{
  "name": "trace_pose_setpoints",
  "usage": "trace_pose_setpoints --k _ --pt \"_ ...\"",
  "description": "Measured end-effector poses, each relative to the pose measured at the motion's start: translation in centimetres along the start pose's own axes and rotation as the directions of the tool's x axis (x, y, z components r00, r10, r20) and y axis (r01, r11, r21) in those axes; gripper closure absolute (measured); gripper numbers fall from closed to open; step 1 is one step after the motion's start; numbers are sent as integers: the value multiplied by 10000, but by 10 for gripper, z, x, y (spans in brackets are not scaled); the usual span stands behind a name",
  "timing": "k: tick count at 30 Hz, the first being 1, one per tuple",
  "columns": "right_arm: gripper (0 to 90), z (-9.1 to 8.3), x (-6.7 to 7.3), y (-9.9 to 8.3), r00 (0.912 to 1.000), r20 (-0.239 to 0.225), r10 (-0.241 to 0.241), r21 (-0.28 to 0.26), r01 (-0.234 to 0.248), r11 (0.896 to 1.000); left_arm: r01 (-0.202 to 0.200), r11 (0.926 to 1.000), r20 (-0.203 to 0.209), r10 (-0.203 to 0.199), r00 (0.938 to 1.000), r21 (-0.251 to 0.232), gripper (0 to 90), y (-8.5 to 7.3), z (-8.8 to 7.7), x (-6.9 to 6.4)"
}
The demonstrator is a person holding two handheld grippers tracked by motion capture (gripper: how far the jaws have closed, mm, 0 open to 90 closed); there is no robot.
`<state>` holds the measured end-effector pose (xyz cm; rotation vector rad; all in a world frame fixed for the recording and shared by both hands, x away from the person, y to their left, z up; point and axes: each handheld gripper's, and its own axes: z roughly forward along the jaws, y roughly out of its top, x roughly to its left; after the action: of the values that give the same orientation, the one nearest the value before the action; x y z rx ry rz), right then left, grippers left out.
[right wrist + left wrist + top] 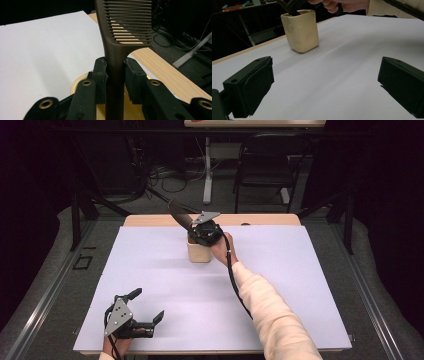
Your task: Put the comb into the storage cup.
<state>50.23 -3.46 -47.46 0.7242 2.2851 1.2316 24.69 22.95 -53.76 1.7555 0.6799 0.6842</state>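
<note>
We are holding a dark comb (117,50) by its handle, the right gripper (115,71) pinching it with its 2 jaws pressed on either side. The toothed head is rising above the fingers (100,75); the handle's lower end is dipping below them into the cream cup (300,31), which is standing directly under the grip. We are judging this the placing or lifting step at the cup mouth. The next move is calling for a straight vertical path, keeping the handle off the rim. The left gripper (145,306) is resting near the table's (280,270) front edge, its jaws wide apart on nothing.
</note>
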Motion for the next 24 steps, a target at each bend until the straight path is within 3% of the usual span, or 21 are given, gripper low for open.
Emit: trace_pose_setpoints --k 7,11,14,17,24 --pt "711 -1 1 0 9999 42 -94 102 94 9999 10 10000 1 -10 10000 -1 4 0 0 0" --pt "531 -6 -1 -2 9997 104 211 249 -214 9995 37 10000 3 -37 10000 -18 4 0 0 0" --pt "395 -13 0 -2 9995 284 116 447 -129 9989 24 10000 1 -24 10000 -5 4 0 0 0" --pt "280 -20 0 -3 9997 131 198 549 -205 9983 33 10000 16 -33 10000 -3 4 0 1 0" --pt "142 -38 -3 -6 9992 -285 279 770 -256 9967 37 10000 -4 -37 10000 8 4 0 1 0"
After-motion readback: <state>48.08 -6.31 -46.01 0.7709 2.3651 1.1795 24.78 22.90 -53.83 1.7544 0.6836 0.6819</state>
